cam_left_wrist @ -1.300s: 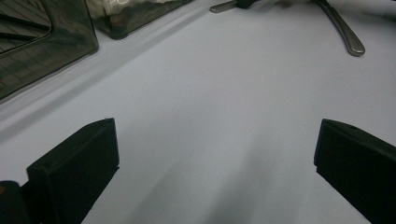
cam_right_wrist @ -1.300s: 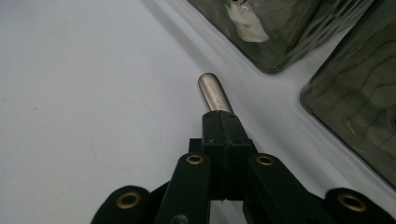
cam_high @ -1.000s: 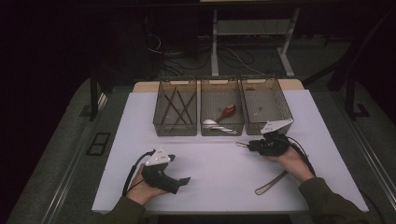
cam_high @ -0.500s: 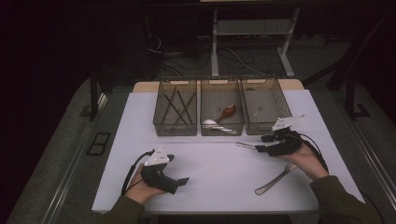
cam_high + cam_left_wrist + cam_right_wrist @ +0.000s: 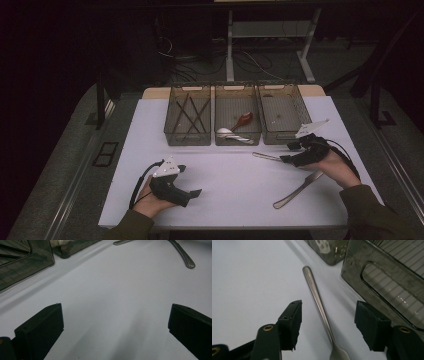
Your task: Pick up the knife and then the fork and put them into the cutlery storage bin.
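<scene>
While the high view looks down on the white-topped desk (image 5: 235, 190), three dark mesh trays stand in a row at its far side: the left tray (image 5: 187, 116) holds thin dark sticks, the middle tray (image 5: 237, 117) a reddish spoon and a pale one, and the right tray (image 5: 281, 114) looks bare. Just in front of that right tray, the right tool (image 5: 286, 159) reaches over a slim steel utensil (image 5: 265, 156) lying flat on the desk, and a steel table knife (image 5: 297, 189) lies near the person's right wrist. The left tool (image 5: 196, 192) rests low at the near left, well apart from everything. From the left gripper view its jaws stand wide apart over bare desk, with the knife's handle (image 5: 183, 256) far off at the top. From the right gripper view the jaws are spread, one on each side of the slim steel utensil (image 5: 318, 300), not yet touching it, and the right tray's wall (image 5: 384, 277) is just beside. By my judgement the sorting is partly done: sticks and spoons are binned, while this utensil still needs closing on, lifting and dropping in, and the knife remains after it
</scene>
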A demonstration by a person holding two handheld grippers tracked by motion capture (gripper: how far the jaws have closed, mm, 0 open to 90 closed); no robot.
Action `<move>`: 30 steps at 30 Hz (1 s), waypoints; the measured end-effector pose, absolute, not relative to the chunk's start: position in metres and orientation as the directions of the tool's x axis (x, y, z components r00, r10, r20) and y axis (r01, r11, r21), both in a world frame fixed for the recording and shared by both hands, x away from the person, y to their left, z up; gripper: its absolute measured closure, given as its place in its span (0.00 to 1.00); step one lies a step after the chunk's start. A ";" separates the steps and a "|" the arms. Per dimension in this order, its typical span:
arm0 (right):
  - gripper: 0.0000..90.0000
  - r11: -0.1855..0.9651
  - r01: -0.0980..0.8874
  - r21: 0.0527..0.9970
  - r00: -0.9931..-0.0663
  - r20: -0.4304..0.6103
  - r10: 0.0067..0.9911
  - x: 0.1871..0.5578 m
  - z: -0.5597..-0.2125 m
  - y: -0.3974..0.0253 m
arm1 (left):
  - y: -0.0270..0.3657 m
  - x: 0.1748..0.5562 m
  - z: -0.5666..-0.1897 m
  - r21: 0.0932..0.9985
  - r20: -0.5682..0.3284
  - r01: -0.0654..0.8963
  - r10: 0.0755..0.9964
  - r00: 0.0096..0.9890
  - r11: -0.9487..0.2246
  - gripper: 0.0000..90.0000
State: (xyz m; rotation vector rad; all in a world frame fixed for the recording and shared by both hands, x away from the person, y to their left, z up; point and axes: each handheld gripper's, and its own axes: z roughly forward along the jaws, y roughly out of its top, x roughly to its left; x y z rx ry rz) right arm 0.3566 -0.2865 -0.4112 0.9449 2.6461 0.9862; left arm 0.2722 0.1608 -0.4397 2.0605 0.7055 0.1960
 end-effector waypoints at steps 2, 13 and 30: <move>0.39 0.611 0.504 0.611 -0.796 0.055 0.602 0.359 -0.413 -0.285 | 0.161 0.272 -0.440 0.813 -0.130 0.407 0.550 0.825 -0.417 0.00; 0.36 0.762 0.480 0.435 -0.856 0.042 0.515 0.377 -0.421 -0.275 | 0.160 0.272 -0.440 0.812 -0.133 0.405 0.543 0.829 -0.420 0.00; 0.63 0.872 0.405 0.274 -0.907 -0.004 0.422 0.390 -0.416 -0.251 | 0.159 0.271 -0.440 0.812 -0.137 0.405 0.538 0.832 -0.420 0.00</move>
